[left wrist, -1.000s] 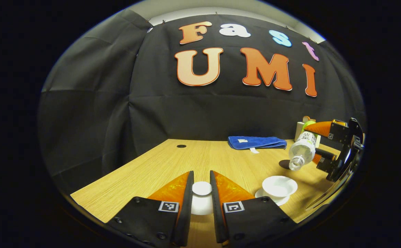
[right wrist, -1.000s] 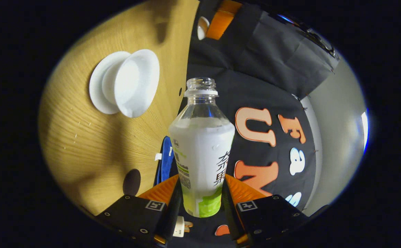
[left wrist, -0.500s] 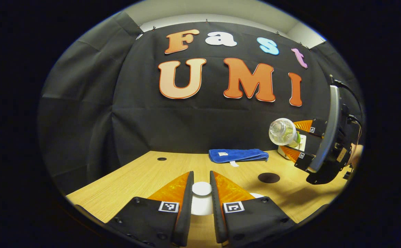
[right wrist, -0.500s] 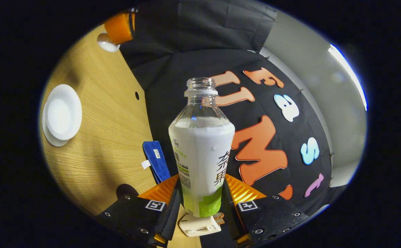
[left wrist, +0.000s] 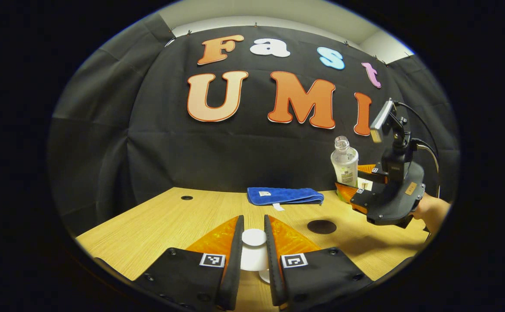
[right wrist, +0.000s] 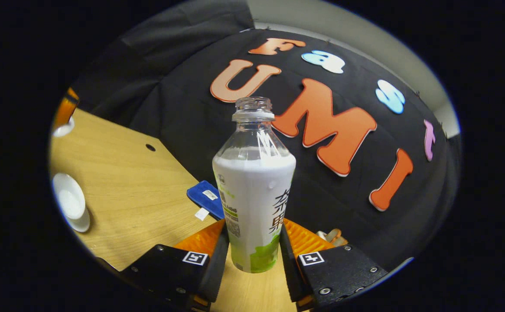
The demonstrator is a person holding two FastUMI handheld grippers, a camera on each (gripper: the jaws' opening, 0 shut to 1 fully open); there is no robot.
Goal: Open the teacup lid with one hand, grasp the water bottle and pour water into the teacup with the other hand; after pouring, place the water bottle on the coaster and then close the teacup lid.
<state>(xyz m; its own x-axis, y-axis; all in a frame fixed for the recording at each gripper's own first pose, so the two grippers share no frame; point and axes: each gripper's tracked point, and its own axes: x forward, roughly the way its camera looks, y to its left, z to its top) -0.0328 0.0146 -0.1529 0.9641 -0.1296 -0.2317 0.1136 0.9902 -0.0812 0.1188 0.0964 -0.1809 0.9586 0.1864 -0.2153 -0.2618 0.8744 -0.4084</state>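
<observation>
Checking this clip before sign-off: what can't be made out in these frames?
- Teacup, right gripper view: small at the edge, water level unreadable.
- Lid, left gripper view: rim hidden by the left tool.
- Bottle base, right gripper view: hidden between the right tool fingers; height above the coaster unclear.

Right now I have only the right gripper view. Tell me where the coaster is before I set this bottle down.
Observer: The left gripper view shows the coaster, a dark disc on the table just in front of the blue cloth's right end.
Operator: Say how the bottle stands against it.
Observer: There the bottle is upright in the right gripper, above the table, behind the coaster and to its right.
Operator: Report the lid.
Observer: The lid is clamped between the left gripper's two fingers, close to the camera.
</observation>
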